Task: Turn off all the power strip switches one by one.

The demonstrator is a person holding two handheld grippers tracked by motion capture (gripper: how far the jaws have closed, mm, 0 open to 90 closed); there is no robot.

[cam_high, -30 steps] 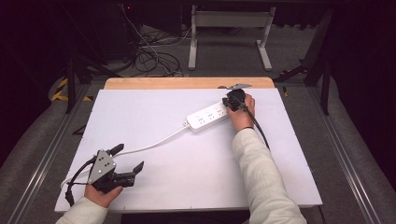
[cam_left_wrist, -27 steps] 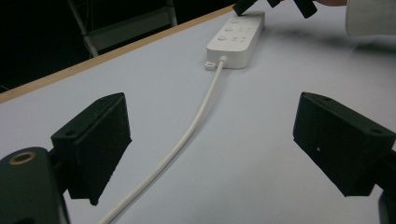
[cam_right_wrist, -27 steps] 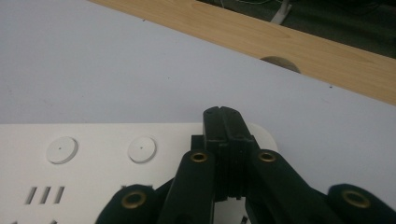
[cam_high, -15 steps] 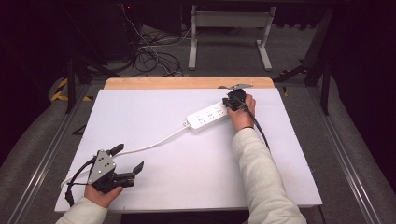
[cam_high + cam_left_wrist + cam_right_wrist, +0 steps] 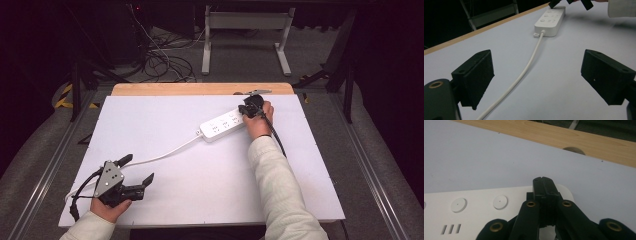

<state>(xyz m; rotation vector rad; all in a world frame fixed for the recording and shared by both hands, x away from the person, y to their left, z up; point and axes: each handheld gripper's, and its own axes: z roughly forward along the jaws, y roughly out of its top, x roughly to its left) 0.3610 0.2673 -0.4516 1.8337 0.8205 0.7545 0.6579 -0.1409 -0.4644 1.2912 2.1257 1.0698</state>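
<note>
R fingers pressed together, nothing between, tips over the far end of the white power strip, just past the last round button; cannot tell from right gripper view if tips actually touch the casing. L fingers spread wide, empty, hovering low over the worktop at near-left corner, well apart from the strip. Strip lies flat near far-right part of worktop, angled, its white cord running back toward L gripper and passing between the spread fingers in left gripper view w/o contact. Row of round buttons plus slot sockets on top face. Step in hand, prob: poke/press at strip end or a button w/ closed R tips, or nudge strip. To do well: keep R fingers shut so tips act as one stiff point; come straight down on button centre, not on edge, else slips off smooth plastic. Press short & firm, no sideways drag, since strip is light and can skid on slick worktop. If skids, bring L in to pin cord or near end of strip. Watch the trailing gripper cable near R wrist, keep off the strip. Wood edge strip w/ a round cut-out close behind, so little room to overshoot.
</note>
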